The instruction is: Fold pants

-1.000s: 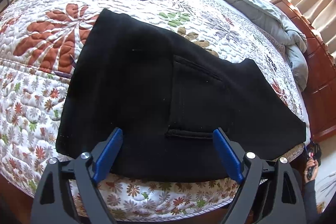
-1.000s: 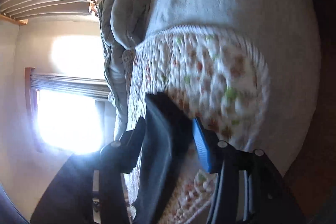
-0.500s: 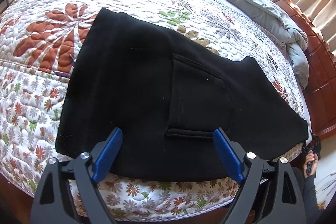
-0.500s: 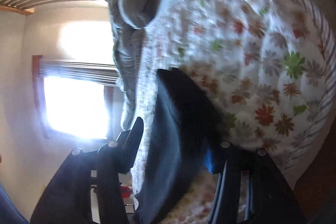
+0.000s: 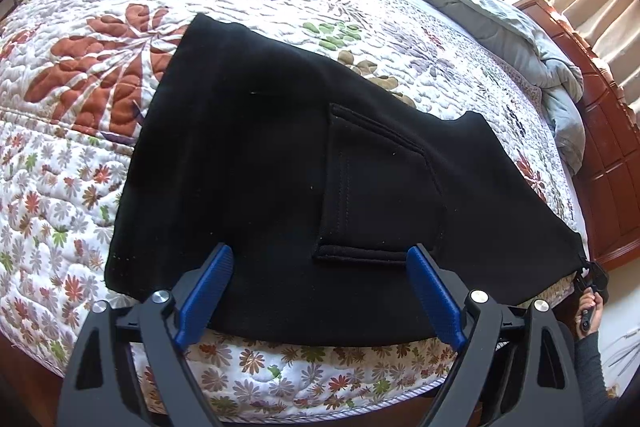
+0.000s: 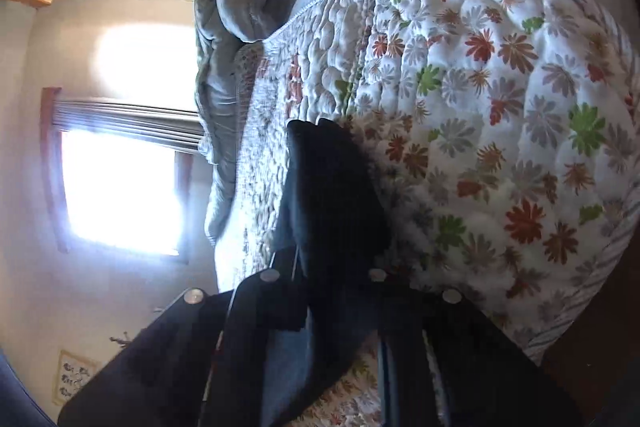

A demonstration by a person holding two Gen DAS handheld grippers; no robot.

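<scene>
Black pants (image 5: 280, 163) lie spread flat on the floral quilt, folded leg on leg, back pocket up, reaching the bed's near edge. My left gripper (image 5: 320, 259) hovers open over the near edge of the pants, its blue pads (image 5: 208, 291) wide apart and holding nothing. My right gripper (image 6: 336, 287) is shut on the pants' right end (image 6: 332, 195) at the bed's corner; its fingers are hidden in the dark cloth. In the left wrist view that gripper and hand show at the far right edge (image 5: 592, 287).
The floral quilt (image 5: 80, 187) covers the bed. A grey duvet (image 5: 500, 23) is bunched along the far side. A wooden headboard (image 5: 608, 163) stands at the right. A bright window (image 6: 120, 187) is beyond the bed.
My right gripper has closed from open onto the end of the pants and turned toward the bed's corner. The left gripper has hardly moved and stays open.
</scene>
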